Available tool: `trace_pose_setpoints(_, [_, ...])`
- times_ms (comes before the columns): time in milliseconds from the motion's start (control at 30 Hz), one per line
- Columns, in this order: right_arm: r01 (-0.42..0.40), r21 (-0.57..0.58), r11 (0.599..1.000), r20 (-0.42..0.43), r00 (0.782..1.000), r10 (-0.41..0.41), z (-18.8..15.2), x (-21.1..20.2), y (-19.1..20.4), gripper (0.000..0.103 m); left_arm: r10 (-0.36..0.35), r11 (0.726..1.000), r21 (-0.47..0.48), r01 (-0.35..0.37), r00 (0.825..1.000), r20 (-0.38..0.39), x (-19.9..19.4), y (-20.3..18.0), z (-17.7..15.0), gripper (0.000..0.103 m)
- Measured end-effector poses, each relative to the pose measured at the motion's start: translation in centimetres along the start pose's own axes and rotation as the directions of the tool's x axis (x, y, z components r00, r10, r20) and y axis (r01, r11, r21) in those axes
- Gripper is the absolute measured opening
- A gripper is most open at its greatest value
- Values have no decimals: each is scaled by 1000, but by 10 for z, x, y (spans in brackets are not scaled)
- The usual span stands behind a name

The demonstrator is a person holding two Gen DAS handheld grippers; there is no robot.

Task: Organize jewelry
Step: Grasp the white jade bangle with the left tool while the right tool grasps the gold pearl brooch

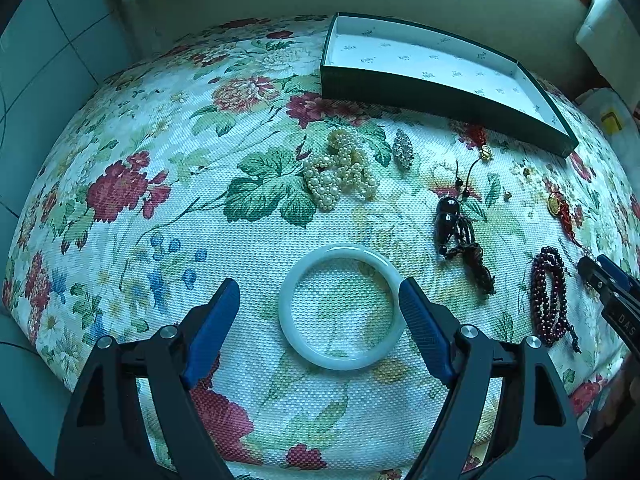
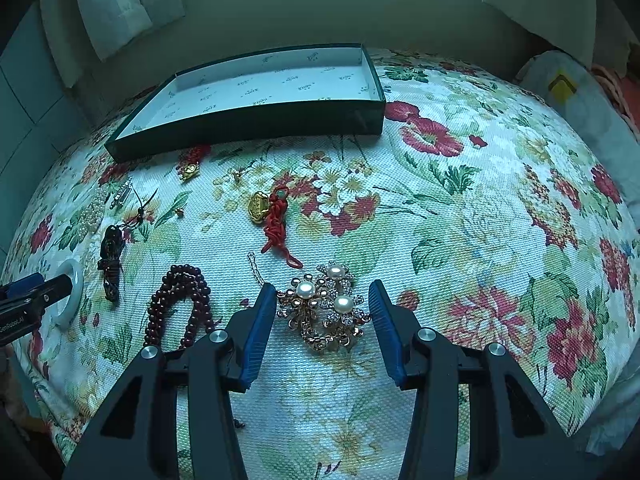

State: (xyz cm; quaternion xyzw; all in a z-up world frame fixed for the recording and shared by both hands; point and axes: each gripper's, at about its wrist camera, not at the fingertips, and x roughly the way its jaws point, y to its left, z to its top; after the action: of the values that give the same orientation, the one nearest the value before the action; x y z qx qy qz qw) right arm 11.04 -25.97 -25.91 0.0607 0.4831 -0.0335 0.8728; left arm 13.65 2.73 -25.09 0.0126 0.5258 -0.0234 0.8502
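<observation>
Jewelry lies spread over a flowered cloth (image 1: 132,128), all of it on the near side of a shallow green box (image 1: 404,92) whose white lining holds nothing. Left tongs (image 1: 320,300) hang just over a pale bangle (image 1: 342,308) that lies flat on the cloth, nearer the camera than the box. The jaws stand wide: the right pad (image 1: 424,328) looks to be at the bangle's outer rim, while the left pad is well clear, so nothing is gripped. Between bangle and box lies a heap of pearls (image 1: 342,168), with a small sparkly brooch (image 1: 403,148) just beside it. Farther along the box front are a dark pendant on a cord (image 1: 450,212) and a string of dark red beads (image 1: 548,292).

Right tongs (image 2: 322,304) are about half open around a cluster of gold flower pieces with pearls (image 2: 324,308). Both pads (image 2: 260,320) sit just beside the cluster; whether they touch it I cannot tell. A gold charm on a red knotted cord (image 2: 276,216) lies between that cluster and the box.
</observation>
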Motion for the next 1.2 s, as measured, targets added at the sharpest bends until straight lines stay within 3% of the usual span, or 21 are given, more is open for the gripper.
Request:
trace_pose_setpoints(133, [6,3,1000,5,1000,-6,1,-1,-1,48,-4,1000,6,4,1000,-1,1,-2,1,83])
trace_pose_setpoints(233, [7,5,1000,8,1000,-7,2,-1,-2,48,-7,1000,6,7,1000,2,2,-4,0,91])
trace_pose_setpoints(733, [-4,12,1000,0,1000,4,0,4,-2,48,-13,999,29,13,1000,-11,15,-8,-4,90])
trace_pose_setpoints(900, [-5,16,1000,-1,1000,5,0,5,-2,48,-30,998,61,29,999,10,8,-14,-6,71])
trace_pose_setpoints(1200, [-17,11,1000,1,1000,17,0,2,1,48,-34,998,62,34,999,5,7,-14,-7,71])
